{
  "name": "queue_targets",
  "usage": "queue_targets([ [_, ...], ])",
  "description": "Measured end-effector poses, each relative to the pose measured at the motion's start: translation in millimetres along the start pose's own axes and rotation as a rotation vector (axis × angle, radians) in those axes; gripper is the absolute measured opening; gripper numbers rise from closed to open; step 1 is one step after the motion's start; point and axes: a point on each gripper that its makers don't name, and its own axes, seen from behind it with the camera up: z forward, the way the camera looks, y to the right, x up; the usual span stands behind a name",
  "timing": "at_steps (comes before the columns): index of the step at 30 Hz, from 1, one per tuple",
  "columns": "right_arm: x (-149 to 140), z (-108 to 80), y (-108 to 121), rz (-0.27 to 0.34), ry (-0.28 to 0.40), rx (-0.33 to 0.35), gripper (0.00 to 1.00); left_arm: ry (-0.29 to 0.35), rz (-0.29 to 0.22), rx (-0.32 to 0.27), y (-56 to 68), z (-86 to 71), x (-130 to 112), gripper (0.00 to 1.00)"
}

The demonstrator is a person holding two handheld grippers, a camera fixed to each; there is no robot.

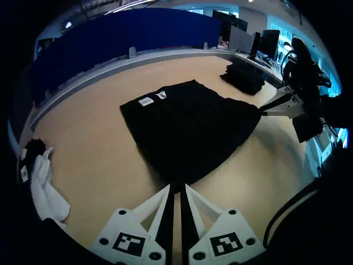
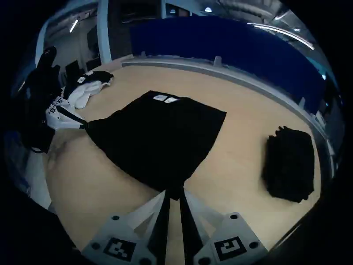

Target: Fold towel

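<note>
My left tongs point(image 1: 176, 186) are squeezed together on one near corner of the black towel point(image 1: 185, 123). My right tongs point(image 2: 175, 193) are squeezed together on the other near corner. Each corner is pulled out into a sharp point, so I think both grips are tight.

I hold two corners of the same edge for a reason. This way I can lift the whole edge at once and carry it over to the far edge, where the little white tags point(image 1: 152, 98) are. With the corners held far apart the edge is straight, so the fold should not come out crooked. The fold is not made yet: the towel lies spread out on the wooden table point(image 1: 97, 145).

In the left gripper view, the towel spreads away from my left tips toward 12 o'clock. My right tongs sit at 2 o'clock, on the towel's other point. In the right gripper view, the towel spreads toward 12 o'clock too, and my left tongs sit at 10 o'clock.

A pile of folded dark cloths point(image 2: 289, 170) waits at 3 o'clock in the right gripper view, well apart from the towel. A white cloth point(image 1: 46, 190) lies at 8 o'clock in the left gripper view, also well apart.
</note>
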Motion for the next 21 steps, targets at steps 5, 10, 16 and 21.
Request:
queue_targets([
  [5, 20, -16.2, -2, 0.007, 0.039, -0.005, 0.15, 0.041, -0.026, 0.012, -3.7, -16.5, 22, 0.09],
  [10, 39, -35.3, -4, 0.023, 0.071, -0.007, 0.15, 0.073, -0.044, 0.023, -5.2, -34.3, 42, 0.09],
  [16, 55, -60.0, -7, 0.03, 0.089, -0.012, 0.15, 0.107, -0.068, 0.026, -1.7, -54.6, 62, 0.09],
  [21, 60, -75.7, -12, 0.025, 0.086, -0.008, 0.15, 0.127, -0.084, 0.026, 0.8, -65.9, 72, 0.09],
])
